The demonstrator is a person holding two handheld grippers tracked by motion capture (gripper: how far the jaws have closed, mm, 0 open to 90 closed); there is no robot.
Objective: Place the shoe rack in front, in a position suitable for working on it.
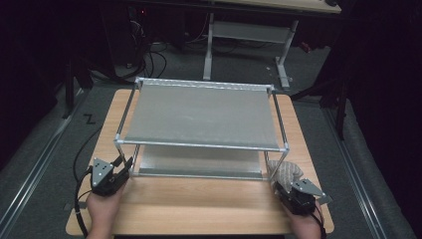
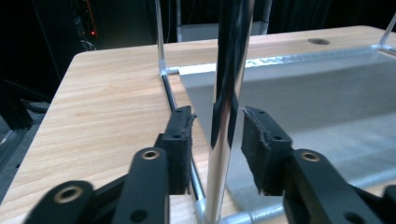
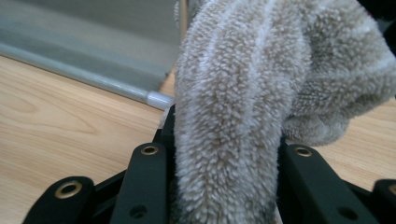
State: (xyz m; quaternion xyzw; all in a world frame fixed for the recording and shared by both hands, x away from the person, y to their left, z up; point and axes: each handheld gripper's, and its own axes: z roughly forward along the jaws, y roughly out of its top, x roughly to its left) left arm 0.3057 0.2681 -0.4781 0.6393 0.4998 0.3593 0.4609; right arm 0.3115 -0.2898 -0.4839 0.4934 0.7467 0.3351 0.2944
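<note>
Work in hand: wiping down a two-tier metal rack [image 1: 201, 117] on the bench [image 1: 199, 204] (my reading, from the cloth and the grip on the frame).

Left gripper [image 1: 115, 173]: at 7 o'clock on the bench, at the rack's near-left corner. In the left gripper view the upright post [image 2: 227, 107] stands between the fingers [image 2: 180, 140], a gap showing on each side, so the fingers are released around it and not pressing.

Right gripper [image 1: 291, 191]: at 5 o'clock, beside the near-right corner. Fingers clenched on a beige fluffy cloth [image 3: 243, 102]; the pile bulges up and over them.

Cloth, place: bunched at the right gripper's tip, just beside the near-right leg of the rack [image 1: 279, 162]; touching it or not, I cannot tell.

Key relation: the rack lies ahead of the cloth, toward 11 o'clock from the right fingers. The shelves' long axis runs 9 to 3 across the bench, so a wipe would likely sweep along that line. The right hand is nearer the cloth's work; the left is placed to steady the post.

Views compared: the high view gives both corners and both shelves at once; the left gripper view gives the gaps beside the post; the right gripper view gives the lower shelf's front rail [image 3: 93, 81] behind the cloth.
</note>
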